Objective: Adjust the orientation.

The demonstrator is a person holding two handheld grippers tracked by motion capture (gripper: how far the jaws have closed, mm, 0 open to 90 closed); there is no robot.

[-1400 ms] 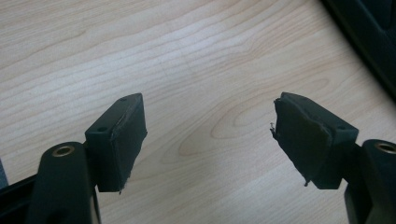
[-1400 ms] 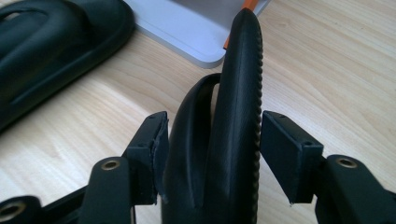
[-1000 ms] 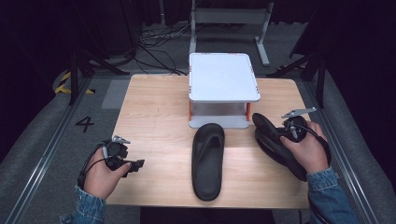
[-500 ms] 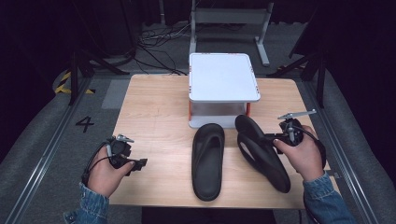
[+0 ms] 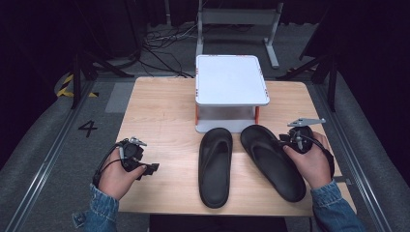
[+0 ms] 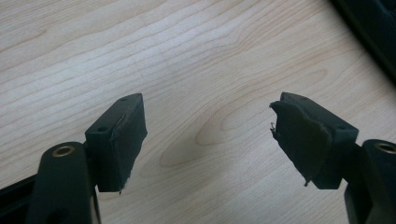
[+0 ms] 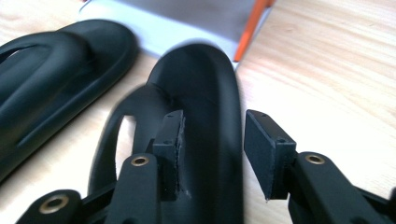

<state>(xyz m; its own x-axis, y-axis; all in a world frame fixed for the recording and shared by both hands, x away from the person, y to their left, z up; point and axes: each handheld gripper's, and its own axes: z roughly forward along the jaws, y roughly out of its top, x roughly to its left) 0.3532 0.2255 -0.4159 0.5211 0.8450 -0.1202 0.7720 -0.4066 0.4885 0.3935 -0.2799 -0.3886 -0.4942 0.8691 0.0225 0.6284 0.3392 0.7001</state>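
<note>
Right gripper (image 7: 212, 154) jaws just opening around right sandal (image 5: 273, 162) edge, pads slack; left gripper (image 6: 210, 140) open over table (image 5: 159, 111).

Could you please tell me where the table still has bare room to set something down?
Bare wood lies left of the white stand and between the left gripper and the left sandal. It is crowded around the right sandal and right gripper.

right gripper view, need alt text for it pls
The right gripper straddles the rim of a black flip-flop on a wooden table, its jaws just opened, a gap showing at the right pad. A second flip-flop lies to the left, a white stand behind.
</note>
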